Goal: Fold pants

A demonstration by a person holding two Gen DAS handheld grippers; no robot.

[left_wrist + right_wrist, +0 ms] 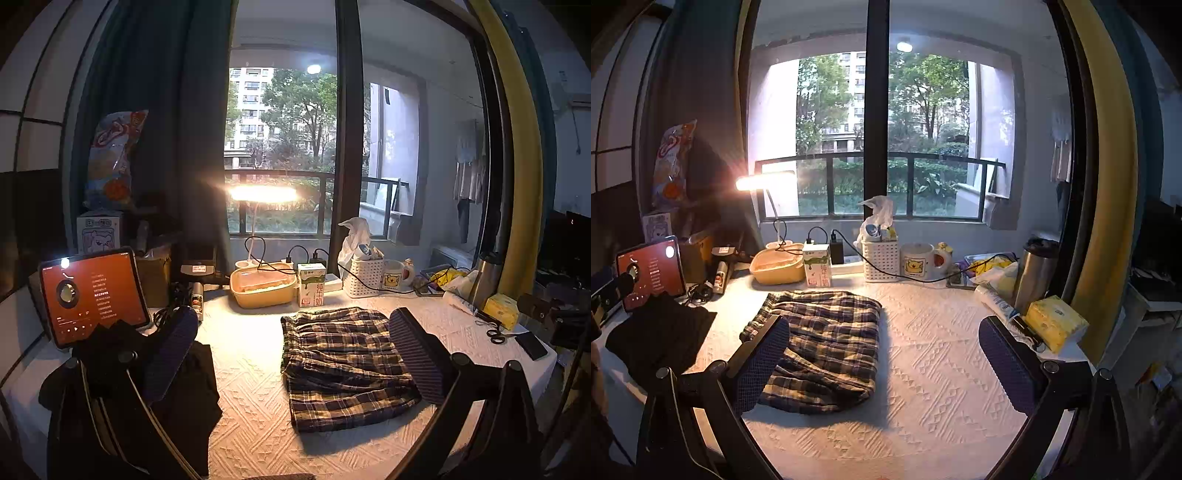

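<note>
Folding looks finished: navy-and-cream plaid cotton pants (820, 343) lie as a compact stack at ten o'clock; left gripper (295, 354) and right gripper (882, 362) gape empty.

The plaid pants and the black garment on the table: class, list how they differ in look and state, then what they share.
The checked blue-and-cream plaid pants are patterned; the plain black garment has no pattern. The plaid pants lie as a neat folded rectangle near the table's middle; the black garment sits looser and rumpled at the left edge, by the red-screened tablet. Both rest on the white textured tablecloth, and neither is held.
</note>
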